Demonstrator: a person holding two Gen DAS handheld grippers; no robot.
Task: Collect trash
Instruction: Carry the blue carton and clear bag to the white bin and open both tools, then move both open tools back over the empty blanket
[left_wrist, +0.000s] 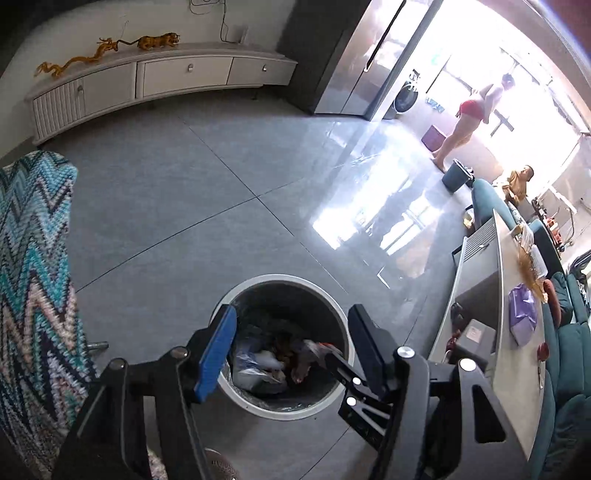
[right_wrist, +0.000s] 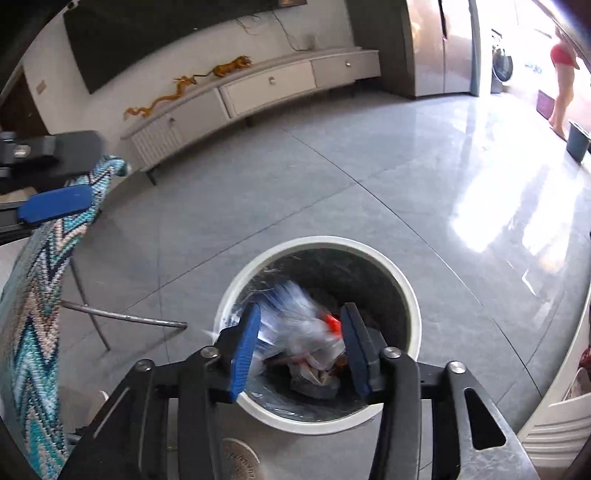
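My right gripper (right_wrist: 299, 347), jaws parted, has a blurred plastic wrapper (right_wrist: 295, 317) between them directly above the bin (right_wrist: 410, 295) at lower centre; left gripper (left_wrist: 291, 347) gapes empty.

Readable text: none in either view.
Round disc (right_wrist: 240, 461) on the floor, below the right tongs: raised lettering on it, too blurred to make out.
Wrapper (right_wrist: 295, 321) between the right tongs' fingers: blue and red print, motion-blurred, no letters legible.
Purple packet (left_wrist: 522, 314) on the tabletop: no print can be made out.
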